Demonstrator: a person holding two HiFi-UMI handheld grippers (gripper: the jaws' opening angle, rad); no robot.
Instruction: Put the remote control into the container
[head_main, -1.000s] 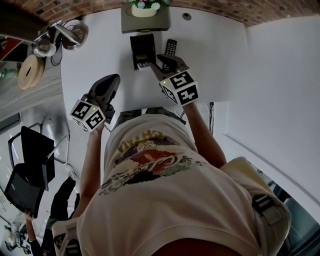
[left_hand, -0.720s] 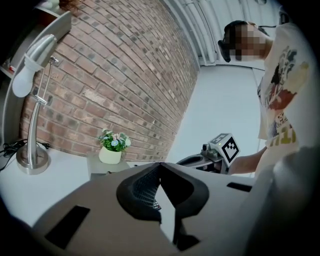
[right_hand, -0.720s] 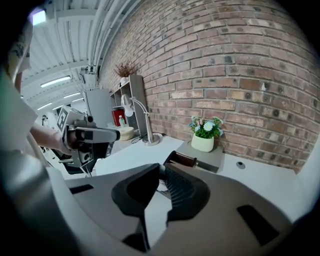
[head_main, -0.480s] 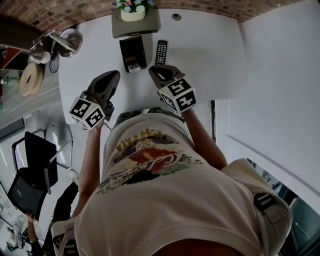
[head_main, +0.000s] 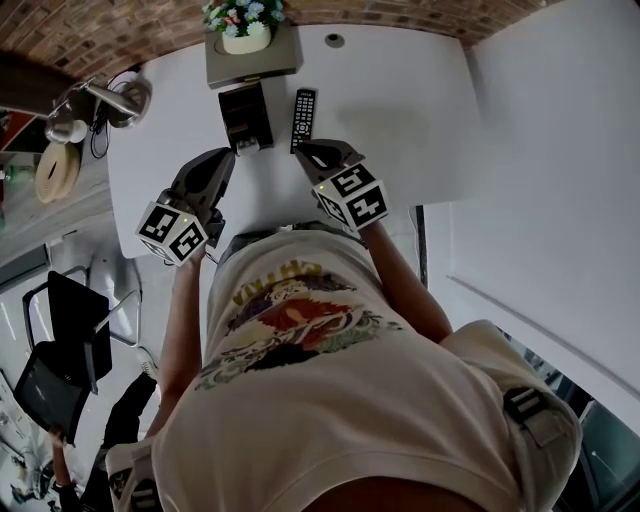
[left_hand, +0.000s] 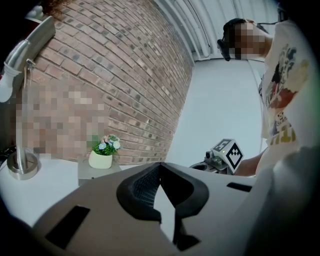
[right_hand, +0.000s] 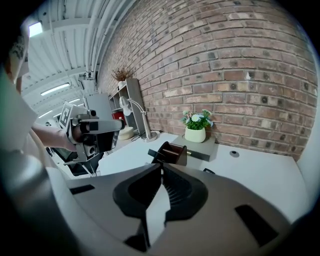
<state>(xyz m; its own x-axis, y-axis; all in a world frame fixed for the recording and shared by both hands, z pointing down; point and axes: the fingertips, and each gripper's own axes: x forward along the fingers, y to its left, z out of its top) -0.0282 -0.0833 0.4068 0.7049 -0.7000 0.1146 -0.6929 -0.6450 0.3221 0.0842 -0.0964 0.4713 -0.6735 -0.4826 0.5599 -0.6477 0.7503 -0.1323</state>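
A black remote control (head_main: 304, 113) lies flat on the white table (head_main: 400, 110), just right of the dark brown container (head_main: 245, 117), an open-topped organiser. My right gripper (head_main: 306, 150) hovers short of the remote's near end, shut with nothing in it. My left gripper (head_main: 222, 160) hangs in front of the container, jaws closed together and empty. In the right gripper view the container (right_hand: 172, 152) stands ahead, and only a sliver of the remote (right_hand: 209, 171) shows over the jaws. The left gripper (right_hand: 112, 125) is at that view's left. The left gripper view shows the right gripper's marker cube (left_hand: 229, 152).
A grey box (head_main: 270, 62) with a potted plant (head_main: 240, 20) sits behind the container against the brick wall. A desk lamp (head_main: 110, 100) stands at the table's left end. A cable hole (head_main: 334, 40) is at the back. A black chair (head_main: 60, 340) stands on the floor at the left.
The right gripper has pulled back from over the remote toward the table's near edge, leaving the remote fully in sight. The left gripper has shifted slightly back too.
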